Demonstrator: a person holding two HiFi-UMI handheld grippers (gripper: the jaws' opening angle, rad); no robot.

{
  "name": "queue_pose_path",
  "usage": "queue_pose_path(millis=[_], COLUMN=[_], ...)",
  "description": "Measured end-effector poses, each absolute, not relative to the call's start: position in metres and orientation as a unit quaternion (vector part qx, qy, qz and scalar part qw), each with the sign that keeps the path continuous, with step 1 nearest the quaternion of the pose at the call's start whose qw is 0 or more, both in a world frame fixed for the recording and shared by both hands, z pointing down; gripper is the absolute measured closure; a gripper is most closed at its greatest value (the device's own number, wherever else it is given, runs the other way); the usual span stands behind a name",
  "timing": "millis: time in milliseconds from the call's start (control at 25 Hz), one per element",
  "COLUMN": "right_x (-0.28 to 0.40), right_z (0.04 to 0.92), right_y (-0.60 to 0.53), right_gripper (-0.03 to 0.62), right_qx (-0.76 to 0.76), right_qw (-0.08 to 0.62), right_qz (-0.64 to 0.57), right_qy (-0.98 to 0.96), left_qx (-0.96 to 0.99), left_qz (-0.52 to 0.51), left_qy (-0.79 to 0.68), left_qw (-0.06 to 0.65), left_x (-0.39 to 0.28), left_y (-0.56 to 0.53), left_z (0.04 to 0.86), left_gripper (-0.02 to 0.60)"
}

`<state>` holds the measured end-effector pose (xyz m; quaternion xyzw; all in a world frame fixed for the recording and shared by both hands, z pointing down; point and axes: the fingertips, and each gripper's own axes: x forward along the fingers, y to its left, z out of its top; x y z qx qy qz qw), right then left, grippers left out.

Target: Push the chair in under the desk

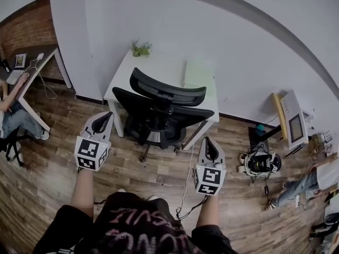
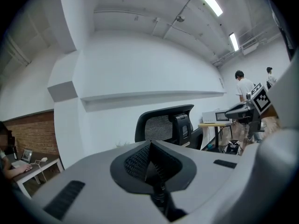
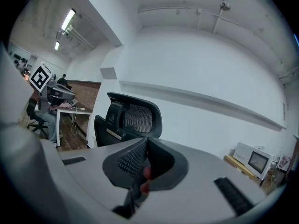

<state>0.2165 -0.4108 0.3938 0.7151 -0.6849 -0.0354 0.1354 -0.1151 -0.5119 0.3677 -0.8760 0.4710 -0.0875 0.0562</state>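
Note:
A black mesh office chair [image 1: 159,112] stands at the front of a white desk [image 1: 169,70] set against the white wall. Its seat is partly under the desk and its headrest [image 1: 167,91] reaches over the desk's front edge. My left gripper [image 1: 104,121] hangs shut just left of the chair's back, apart from it. To the chair's right, my right gripper [image 1: 208,148] is shut too, a little nearer to me. Both grippers hold nothing. The left gripper view shows the chair's headrest [image 2: 164,123] ahead, and the right gripper view shows the chair [image 3: 128,120] ahead left.
A small green plant [image 1: 141,48] and a pale green folder [image 1: 198,73] lie on the desk. A cable [image 1: 186,179] runs over the wood floor. A helmet-like device [image 1: 259,163] sits on the floor at right, by a yellow stand with a microwave [image 1: 294,121]. A seated person [image 1: 13,115] works at a left desk.

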Motion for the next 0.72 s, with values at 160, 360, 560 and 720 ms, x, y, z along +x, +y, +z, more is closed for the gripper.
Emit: queue_pose_path(millis=[160, 360, 560, 720], right_x=[0.21, 0.204, 0.202, 0.2], right_z=[0.395, 0.393, 0.388, 0.389], right_y=[-0.412, -0.415, -0.421, -0.421], right_gripper=[0.568, 0.569, 0.569, 0.568], right_qx=[0.719, 0.72, 0.723, 0.724], right_qw=[0.139, 0.137, 0.125, 0.122], right_qz=[-0.037, -0.036, -0.032, -0.031], right_qy=[-0.68, -0.68, -0.679, -0.678], left_qx=[-0.876, -0.874, -0.873, -0.875], left_qz=[-0.081, -0.073, -0.073, -0.073], left_qy=[0.472, 0.476, 0.479, 0.475], left_qw=[0.058, 0.058, 0.058, 0.063], left_x=[-0.122, -0.13, -0.135, -0.139], left_y=[-0.518, -0.525, -0.532, -0.532], left_z=[0.367, 0.364, 0.364, 0.362], left_gripper=[0.566, 0.566, 0.566, 0.566])
